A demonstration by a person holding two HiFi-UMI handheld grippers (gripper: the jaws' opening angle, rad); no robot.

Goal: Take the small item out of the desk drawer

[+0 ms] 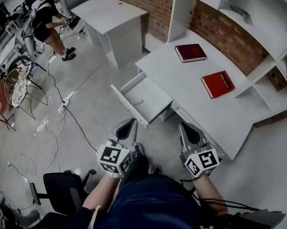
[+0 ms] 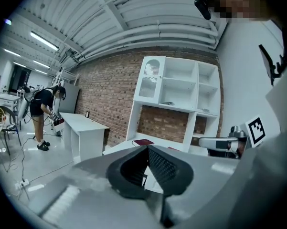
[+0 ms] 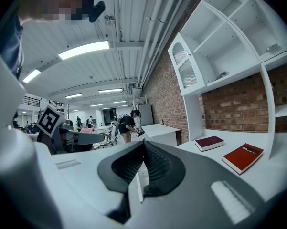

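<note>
Left claw (image 1: 126, 125) hangs just short of the open drawer (image 1: 148, 97) in the head view, right claw (image 1: 187, 128) off the drawer's right corner; small item inside too faint to tell; left gripper view: jaws together, empty; right gripper view: jaws together, empty.

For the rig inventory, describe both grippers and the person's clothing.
Both the left gripper and right gripper have light grey bodies, black ribbed jaw pads and a cube of black-and-white square markers. Black cables trail from the right one. The person wears a dark navy top.
</note>
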